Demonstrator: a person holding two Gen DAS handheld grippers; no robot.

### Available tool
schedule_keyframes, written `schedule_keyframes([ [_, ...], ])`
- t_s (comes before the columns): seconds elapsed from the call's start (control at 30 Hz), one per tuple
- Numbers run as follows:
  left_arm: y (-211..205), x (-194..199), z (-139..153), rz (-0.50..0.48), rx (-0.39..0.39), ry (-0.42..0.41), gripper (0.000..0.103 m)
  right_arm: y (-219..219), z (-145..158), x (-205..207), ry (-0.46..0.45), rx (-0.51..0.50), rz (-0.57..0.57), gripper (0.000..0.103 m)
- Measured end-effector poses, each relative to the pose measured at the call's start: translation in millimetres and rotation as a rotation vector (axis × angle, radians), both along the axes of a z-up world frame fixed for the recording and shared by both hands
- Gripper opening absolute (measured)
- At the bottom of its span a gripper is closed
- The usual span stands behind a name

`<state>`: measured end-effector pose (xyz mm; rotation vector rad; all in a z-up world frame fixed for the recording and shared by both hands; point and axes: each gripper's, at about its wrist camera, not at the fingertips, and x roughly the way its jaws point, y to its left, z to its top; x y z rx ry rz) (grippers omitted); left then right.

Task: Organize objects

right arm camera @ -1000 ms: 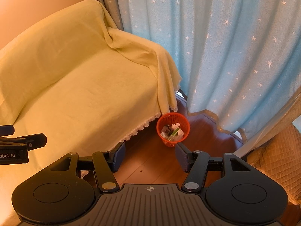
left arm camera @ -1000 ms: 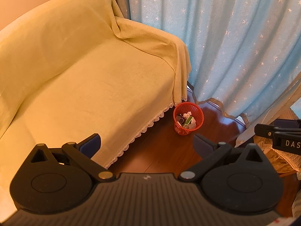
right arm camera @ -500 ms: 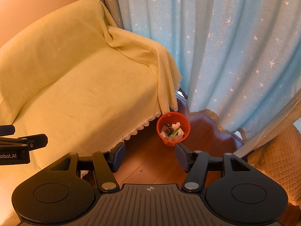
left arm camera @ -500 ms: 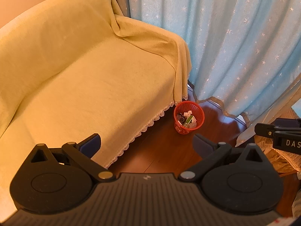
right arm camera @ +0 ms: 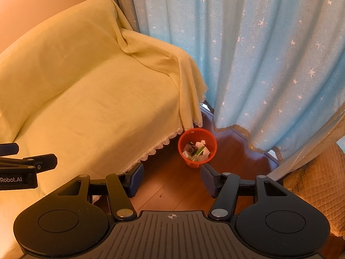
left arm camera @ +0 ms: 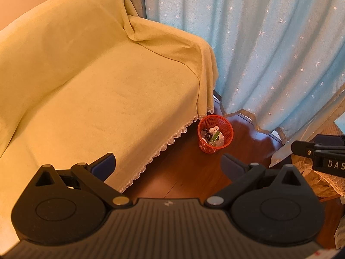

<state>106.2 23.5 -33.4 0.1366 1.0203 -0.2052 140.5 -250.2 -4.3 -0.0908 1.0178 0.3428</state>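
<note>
Both views nudged closer to red basket (right arm camera: pixel 197 147), hand-held grippers empty.

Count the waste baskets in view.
1. A red mesh basket stands on the wood floor by the covered sofa's corner, below the blue curtain. Others may be hidden out of frame.

Yellow cover (left arm camera: pixel 97 82) is showing a white lace hem; curtain (left arm camera: pixel 269 43) is showing pale blue with white stars; basket (left arm camera: pixel 215 137) is showing red mesh.
</note>
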Motion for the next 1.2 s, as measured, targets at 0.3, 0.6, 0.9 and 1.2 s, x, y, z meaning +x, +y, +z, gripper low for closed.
schedule_keyframes([
  [0.3,-3.9,1.1,1.1,0.005,0.001,0.004,0.102,1.8,-1.1,1.2,0.000,0.000,-0.003,0.056],
  [0.6,-1.0,0.4,0.9,0.005,0.001,0.005,0.102,1.8,-1.1,2.2,0.000,0.000,-0.003,0.056],
  [0.9,0.7,0.5,0.3,0.005,-0.003,0.007,0.102,2.2,-2.6,2.9,-0.002,-0.002,-0.002,0.056],
  [1.2,1.1,0.9,-0.4,0.006,-0.003,0.006,0.102,2.3,-3.2,3.9,-0.005,-0.002,0.001,0.056],
])
